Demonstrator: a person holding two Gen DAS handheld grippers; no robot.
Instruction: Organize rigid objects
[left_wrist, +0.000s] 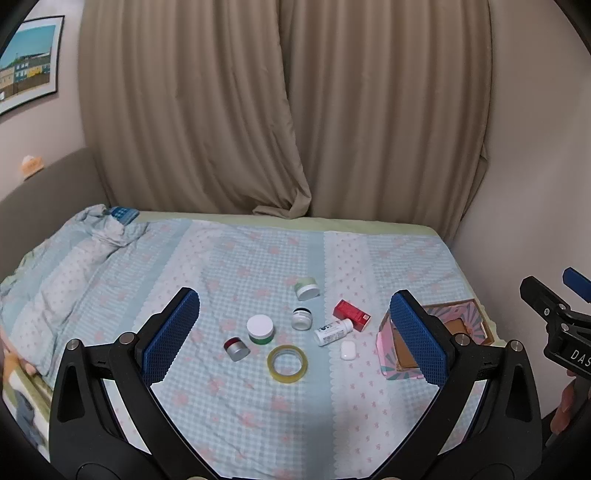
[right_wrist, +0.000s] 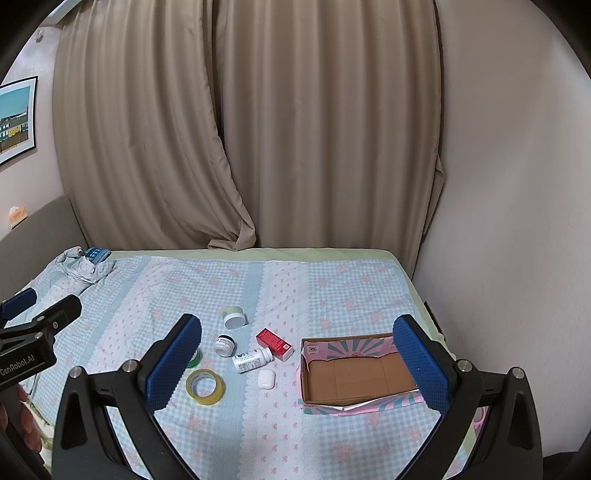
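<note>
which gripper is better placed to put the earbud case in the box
Right, probably. In the right wrist view the right gripper is open, with the earbud case and the empty box both between its fingers. The left gripper frames the jars and tape instead.

Both wrist views above bedspread (left_wrist: 295, 406), facing curtains (right_wrist: 258, 129)

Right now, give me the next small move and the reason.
Probably lower the right gripper onto the earbud case: its jaws stand open and empty, the case lies nearest the box, and the box holds nothing yet.
</note>
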